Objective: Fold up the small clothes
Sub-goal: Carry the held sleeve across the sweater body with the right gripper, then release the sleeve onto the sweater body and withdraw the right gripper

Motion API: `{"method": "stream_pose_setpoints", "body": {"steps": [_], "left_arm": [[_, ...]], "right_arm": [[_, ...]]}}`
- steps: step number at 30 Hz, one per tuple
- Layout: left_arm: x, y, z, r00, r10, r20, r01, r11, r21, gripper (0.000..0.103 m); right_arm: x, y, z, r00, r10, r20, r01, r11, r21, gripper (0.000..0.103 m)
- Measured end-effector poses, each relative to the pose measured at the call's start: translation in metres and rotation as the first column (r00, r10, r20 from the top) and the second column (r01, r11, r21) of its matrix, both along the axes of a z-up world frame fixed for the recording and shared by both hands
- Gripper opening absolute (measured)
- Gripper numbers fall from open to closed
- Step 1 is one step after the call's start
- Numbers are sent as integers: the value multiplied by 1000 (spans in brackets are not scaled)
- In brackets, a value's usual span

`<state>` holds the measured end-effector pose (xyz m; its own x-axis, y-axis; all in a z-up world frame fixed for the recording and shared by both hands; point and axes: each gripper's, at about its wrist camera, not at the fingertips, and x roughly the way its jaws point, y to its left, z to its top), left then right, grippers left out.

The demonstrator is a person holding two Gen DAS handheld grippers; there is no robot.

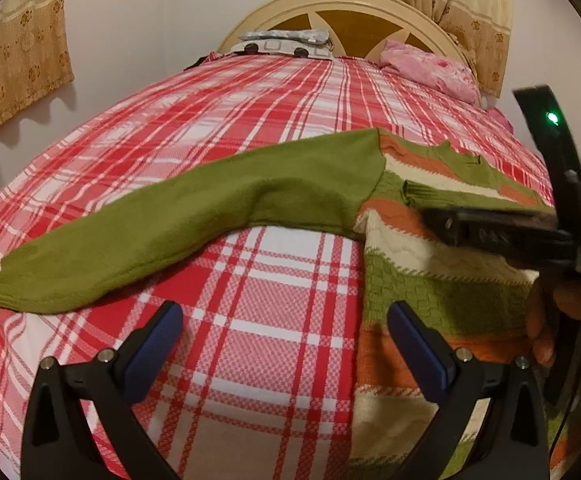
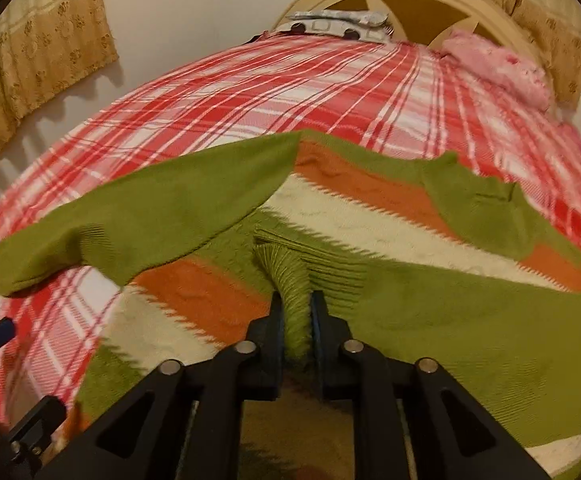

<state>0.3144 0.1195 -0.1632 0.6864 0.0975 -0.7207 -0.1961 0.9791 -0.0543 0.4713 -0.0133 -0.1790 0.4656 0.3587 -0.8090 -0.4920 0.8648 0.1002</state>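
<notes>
A small knit sweater [image 1: 422,276] with green, orange and cream stripes lies on the bed; it also shows in the right wrist view [image 2: 370,216]. Its left green sleeve [image 1: 162,224] stretches out flat to the left [image 2: 138,216]. My right gripper [image 2: 296,312] is shut on the ribbed cuff of the right green sleeve [image 2: 290,280], which is drawn across the sweater's body. In the left wrist view the right gripper [image 1: 490,228] reaches in over the sweater. My left gripper [image 1: 286,324] is open and empty above the bedspread, just left of the sweater's body.
The bed has a red and white plaid spread [image 1: 250,120]. A cream headboard [image 1: 350,4], a patterned pillow [image 1: 286,46] and a pink cloth bundle [image 1: 430,68] are at the far end. Curtains [image 1: 14,52] hang on the wall at left.
</notes>
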Motion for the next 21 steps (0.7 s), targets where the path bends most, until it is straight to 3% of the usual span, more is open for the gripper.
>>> {"method": "stream_pose_setpoints", "body": {"steps": [2, 6, 11, 18, 21], "left_arm": [[0, -1, 7, 1000, -7, 12, 7, 1000, 13, 103], [6, -10, 23, 998, -43, 40, 42, 998, 47, 103], [33, -36, 36, 993, -106, 56, 100, 991, 93, 103], [92, -78, 28, 990, -134, 38, 126, 979, 159, 103], [115, -87, 4, 993, -117, -35, 122, 974, 190, 103]], "right_arm": [[-8, -7, 5, 999, 32, -13, -31, 999, 43, 71], [-25, -38, 18, 999, 7, 33, -8, 1000, 26, 71], [-24, -113, 35, 981, -163, 109, 164, 986, -4, 71], [-5, -216, 40, 880, -439, 180, 459, 884, -91, 71], [3, -248, 29, 856, -501, 128, 513, 854, -89, 71]]}}
